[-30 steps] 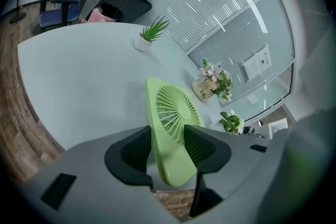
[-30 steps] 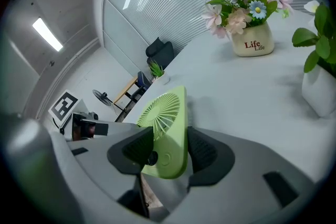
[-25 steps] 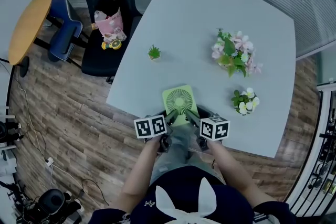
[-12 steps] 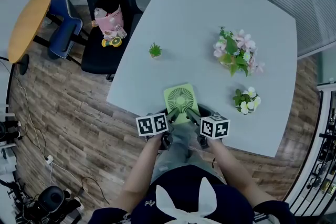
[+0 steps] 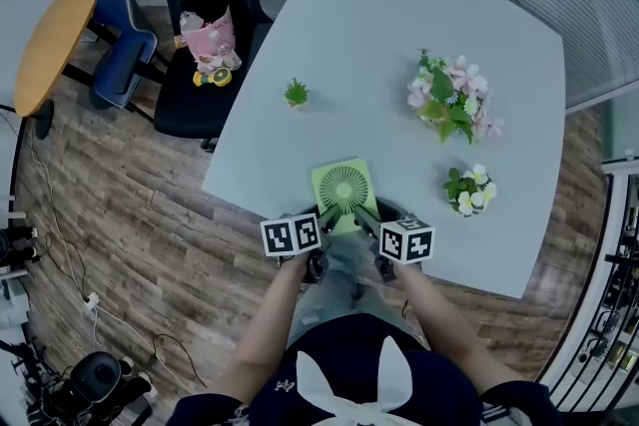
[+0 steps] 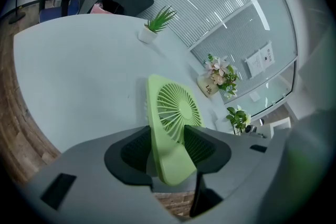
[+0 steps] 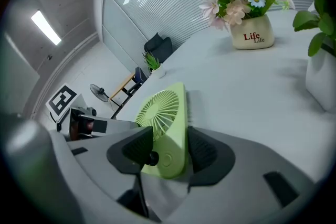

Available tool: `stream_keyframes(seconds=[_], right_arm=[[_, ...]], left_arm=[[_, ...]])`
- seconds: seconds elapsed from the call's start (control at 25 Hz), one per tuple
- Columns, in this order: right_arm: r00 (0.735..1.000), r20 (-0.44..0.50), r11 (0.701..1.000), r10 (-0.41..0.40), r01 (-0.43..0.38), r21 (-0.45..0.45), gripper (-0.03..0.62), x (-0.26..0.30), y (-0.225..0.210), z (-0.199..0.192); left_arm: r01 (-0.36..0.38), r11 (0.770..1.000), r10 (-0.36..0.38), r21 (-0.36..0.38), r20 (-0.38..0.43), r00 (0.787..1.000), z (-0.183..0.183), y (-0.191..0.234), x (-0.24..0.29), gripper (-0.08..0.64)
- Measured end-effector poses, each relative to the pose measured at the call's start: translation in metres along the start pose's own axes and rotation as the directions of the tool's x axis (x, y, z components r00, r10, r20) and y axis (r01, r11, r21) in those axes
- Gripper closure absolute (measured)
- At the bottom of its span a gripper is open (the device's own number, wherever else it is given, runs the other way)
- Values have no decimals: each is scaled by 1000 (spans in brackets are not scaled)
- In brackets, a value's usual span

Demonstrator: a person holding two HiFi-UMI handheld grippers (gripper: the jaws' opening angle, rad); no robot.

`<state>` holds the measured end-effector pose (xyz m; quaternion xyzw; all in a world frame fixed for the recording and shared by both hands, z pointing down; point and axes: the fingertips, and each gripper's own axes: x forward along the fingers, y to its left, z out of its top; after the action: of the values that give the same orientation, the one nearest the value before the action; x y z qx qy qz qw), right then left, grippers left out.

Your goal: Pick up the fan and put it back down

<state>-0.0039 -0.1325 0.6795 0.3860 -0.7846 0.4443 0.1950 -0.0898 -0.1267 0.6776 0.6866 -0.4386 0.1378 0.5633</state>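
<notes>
In the head view, the green fan (image 5: pixel 343 191) sits at the near edge of the pale worktop (image 5: pixel 379 45), its round grille facing up. The left tool (image 5: pixel 324 217) is at its near left corner and the right tool (image 5: pixel 363 219) at its near right corner. Far left of the fan stands a small green plant (image 5: pixel 296 95). A pink flower pot (image 5: pixel 446 100) stands far right and a white flower pot (image 5: pixel 465 192) just right of the fan. A black chair (image 5: pixel 205 5) with a pink bag (image 5: pixel 208 37) on its seat stands off the worktop's far left side.

In the left gripper view, the fan leans between the two dark pads, and both pads press on its lower part. The left tool is clamped on it.

In the right gripper view, the fan's lower end with its round button fills the gap between the pads, which close on its front and back. The right tool grips it too. Whether the fan's far edge touches the worktop cannot be told.
</notes>
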Motion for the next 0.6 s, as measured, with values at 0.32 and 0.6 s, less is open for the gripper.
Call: stream_keyframes(seconds=[0.32,0.6], right_arm=[[1000,-12,1000,-5,5,-20,379,1,-2,-1],[999,-11,998,-31,30,-58,373,-2,-1,2]], left_arm=[[8,1000,-8,14,11,1000,-2,0,1,353],[4,999,-5,47,30,1000,0,-1,-2,351]])
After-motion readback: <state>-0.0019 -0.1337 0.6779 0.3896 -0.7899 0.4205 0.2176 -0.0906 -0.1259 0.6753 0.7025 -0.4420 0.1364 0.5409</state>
